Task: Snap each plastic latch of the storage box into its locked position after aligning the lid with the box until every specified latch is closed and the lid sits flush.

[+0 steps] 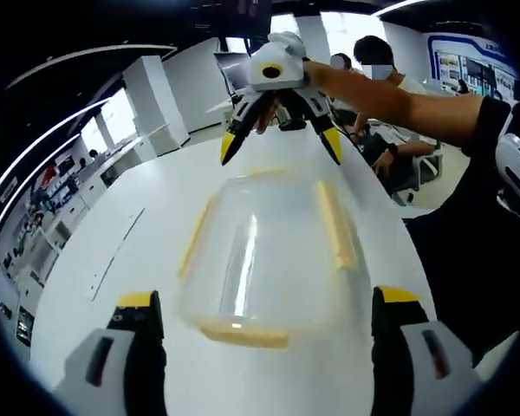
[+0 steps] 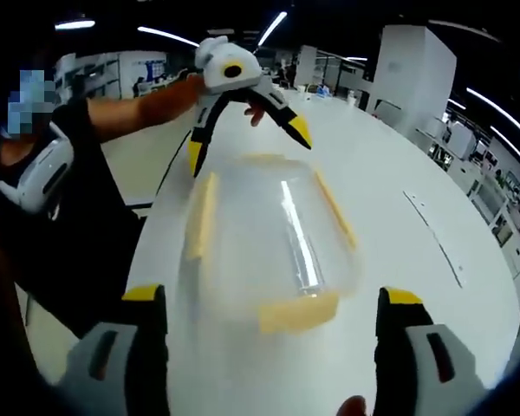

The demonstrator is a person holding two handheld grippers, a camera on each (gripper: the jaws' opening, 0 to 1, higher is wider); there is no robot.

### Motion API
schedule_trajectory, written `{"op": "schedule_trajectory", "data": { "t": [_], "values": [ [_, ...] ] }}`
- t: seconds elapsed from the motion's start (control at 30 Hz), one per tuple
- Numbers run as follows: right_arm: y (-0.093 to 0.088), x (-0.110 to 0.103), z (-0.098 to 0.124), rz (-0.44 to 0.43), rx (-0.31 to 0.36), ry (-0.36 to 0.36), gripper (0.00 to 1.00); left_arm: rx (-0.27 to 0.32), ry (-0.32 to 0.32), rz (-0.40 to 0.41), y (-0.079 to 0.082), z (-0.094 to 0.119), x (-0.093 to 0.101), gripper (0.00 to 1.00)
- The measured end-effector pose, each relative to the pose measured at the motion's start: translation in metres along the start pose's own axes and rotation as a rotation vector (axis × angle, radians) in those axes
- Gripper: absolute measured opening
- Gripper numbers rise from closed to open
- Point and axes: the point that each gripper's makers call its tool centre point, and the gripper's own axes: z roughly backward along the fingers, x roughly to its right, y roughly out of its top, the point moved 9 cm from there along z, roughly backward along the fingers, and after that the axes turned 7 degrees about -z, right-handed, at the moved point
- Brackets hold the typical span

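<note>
A clear plastic storage box with a transparent lid and pale yellow latches sits on a long white table, between the two grippers; in the left gripper view the left gripper stands with its yellow-tipped jaws spread wide, one on either side of the box's near end and apart from it, holding nothing; the right gripper (white body, black jaws with yellow tips) hangs over the far end of the box, jaws splayed wide and empty, held by a person's bare forearm. In the right gripper view the box lies between the right gripper's wide jaws, its near yellow latch flat against the end wall; the left gripper hovers open above the far end.
</note>
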Motion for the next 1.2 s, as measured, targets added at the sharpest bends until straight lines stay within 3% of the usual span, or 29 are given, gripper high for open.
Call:
{"op": "schedule_trajectory", "data": {
  "t": [0.13, 0.2, 0.27, 0.4, 0.43, 0.5, 0.57, 0.67, 0.7, 0.77, 0.9, 0.97, 1.07, 1.13, 1.2],
  "values": [
    [0.019, 0.0, 0.009, 0.021, -0.052, -0.004, 1.0, -0.051, -0.009, -0.007, 0.019, 0.012, -0.009, 1.0],
    [0.035, -0.002, 0.018, 0.058, -0.081, -0.014, 1.0, -0.108, -0.018, 0.009, 0.034, 0.024, -0.017, 1.0],
    [0.05, -0.002, 0.025, 0.092, -0.095, -0.027, 1.0, -0.13, -0.011, 0.007, 0.043, 0.031, -0.019, 1.0],
    [0.09, -0.004, 0.043, 0.175, -0.141, -0.07, 1.0, -0.39, 0.065, -0.012, 0.053, 0.055, -0.029, 1.0],
    [0.097, -0.003, 0.045, 0.181, -0.145, -0.082, 1.0, -0.383, 0.091, -0.026, 0.057, 0.057, -0.032, 1.0],
    [0.107, -0.003, 0.049, 0.209, -0.163, -0.102, 1.0, -0.369, 0.081, -0.044, 0.066, 0.06, -0.028, 1.0],
    [0.116, -0.004, 0.054, 0.224, -0.192, -0.114, 1.0, -0.387, 0.097, -0.008, 0.071, 0.066, -0.027, 1.0],
    [0.125, -0.003, 0.061, 0.31, -0.204, -0.145, 1.0, -0.382, 0.159, -0.094, 0.08, 0.073, -0.03, 1.0],
    [0.127, -0.004, 0.063, 0.33, -0.211, -0.162, 1.0, -0.382, 0.15, -0.091, 0.081, 0.075, -0.027, 1.0],
    [0.126, -0.007, 0.063, 0.319, -0.206, -0.155, 1.0, -0.369, 0.142, -0.15, 0.085, 0.076, -0.025, 1.0],
    [0.124, -0.01, 0.065, 0.347, -0.204, -0.173, 1.0, -0.378, 0.131, -0.187, 0.089, 0.074, -0.021, 0.99],
    [0.126, -0.012, 0.065, 0.416, -0.157, -0.18, 1.0, -0.383, 0.122, -0.213, 0.092, 0.072, -0.02, 0.95],
    [0.121, -0.016, 0.068, 0.402, -0.151, -0.176, 1.0, -0.38, 0.129, -0.247, 0.097, 0.071, -0.016, 0.89],
    [0.12, -0.012, 0.068, 0.434, -0.139, -0.189, 1.0, -0.376, 0.123, -0.253, 0.098, 0.073, -0.012, 0.95],
    [0.118, -0.009, 0.069, 0.419, -0.133, -0.2, 0.99, -0.315, 0.069, -0.24, 0.102, 0.074, -0.004, 1.0]
  ]
}}
